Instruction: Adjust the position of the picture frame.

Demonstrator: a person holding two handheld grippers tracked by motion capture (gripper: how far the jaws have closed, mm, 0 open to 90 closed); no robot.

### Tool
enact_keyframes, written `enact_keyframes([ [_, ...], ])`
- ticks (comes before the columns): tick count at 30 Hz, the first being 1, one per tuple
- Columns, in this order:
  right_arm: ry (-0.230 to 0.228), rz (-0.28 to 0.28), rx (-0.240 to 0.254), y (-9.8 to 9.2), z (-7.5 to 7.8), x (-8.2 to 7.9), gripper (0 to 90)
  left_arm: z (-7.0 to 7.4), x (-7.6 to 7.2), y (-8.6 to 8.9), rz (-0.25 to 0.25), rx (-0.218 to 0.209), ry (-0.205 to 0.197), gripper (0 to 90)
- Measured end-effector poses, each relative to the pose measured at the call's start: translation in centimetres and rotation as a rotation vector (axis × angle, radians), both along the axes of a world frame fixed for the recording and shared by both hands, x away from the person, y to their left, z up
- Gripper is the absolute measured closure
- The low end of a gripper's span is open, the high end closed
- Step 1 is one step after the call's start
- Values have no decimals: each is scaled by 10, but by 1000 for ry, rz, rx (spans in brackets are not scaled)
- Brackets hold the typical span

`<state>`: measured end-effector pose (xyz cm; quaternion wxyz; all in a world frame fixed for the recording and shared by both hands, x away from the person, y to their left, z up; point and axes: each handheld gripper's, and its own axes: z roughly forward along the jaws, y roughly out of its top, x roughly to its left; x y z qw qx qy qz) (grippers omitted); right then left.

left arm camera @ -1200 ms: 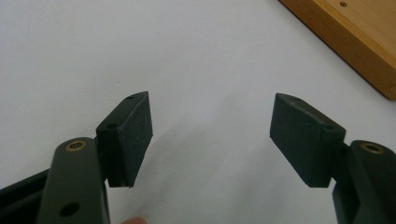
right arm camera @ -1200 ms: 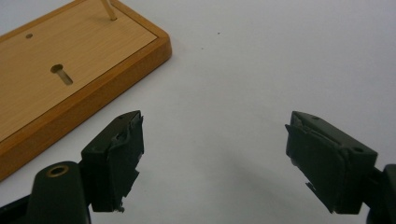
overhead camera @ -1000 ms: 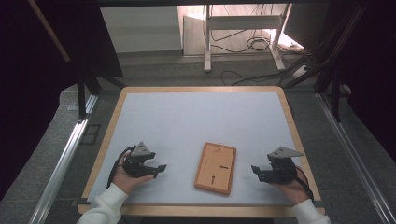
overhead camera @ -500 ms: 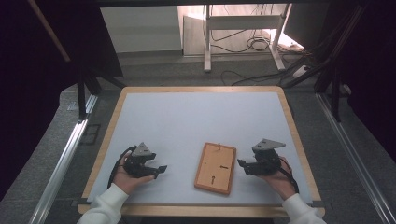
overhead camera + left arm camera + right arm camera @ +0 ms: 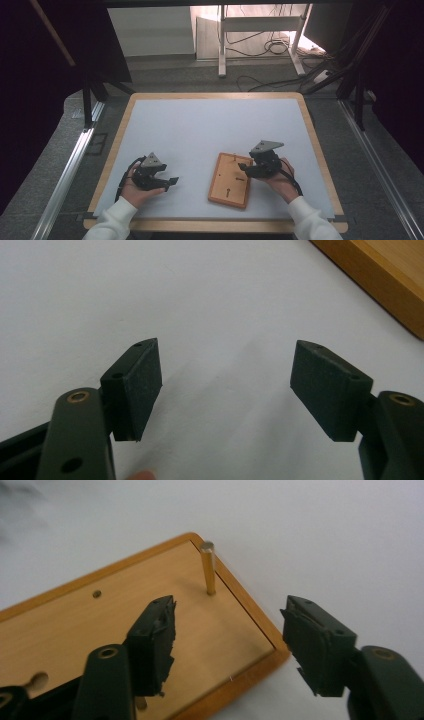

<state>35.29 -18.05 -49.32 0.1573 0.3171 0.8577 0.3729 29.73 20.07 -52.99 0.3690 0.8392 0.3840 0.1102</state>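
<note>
A small wooden board (image 5: 227, 186) lies flat on the white table top (image 5: 200, 125), with a thin upright peg (image 5: 234, 156) near its far edge. My right gripper (image 5: 243, 173) hovers at the board's right side. In the right gripper view its jaws (image 5: 231, 607) straddle the board's (image 5: 100, 625) near corner, one over the wood and one beyond the edge, with the brass peg (image 5: 208, 567) just ahead. They have just been closing and the pads press on nothing. My left gripper (image 5: 172, 182) rests open at the left, its jaws (image 5: 227, 385) over bare table, with the board's edge (image 5: 385, 275) far off.
The table has a wooden rim (image 5: 117, 135). Metal rails (image 5: 65, 175) run along both sides below it. Behind the table stand a white frame's legs (image 5: 220, 45) and loose cables (image 5: 272, 47) on the floor.
My right gripper has moved left from the table's right edge to the board's right side, and its jaws stand narrower. The left gripper and the board have stayed put.
</note>
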Motion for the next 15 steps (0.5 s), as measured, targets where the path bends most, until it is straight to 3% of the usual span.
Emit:
enact_keyframes([
  [13,34,42,-9,24,-6,17,543,0,-1,0,4,0,-1,287],
  [15,40,51,-18,29,-8,20,610,-1,0,1,5,2,2,287],
])
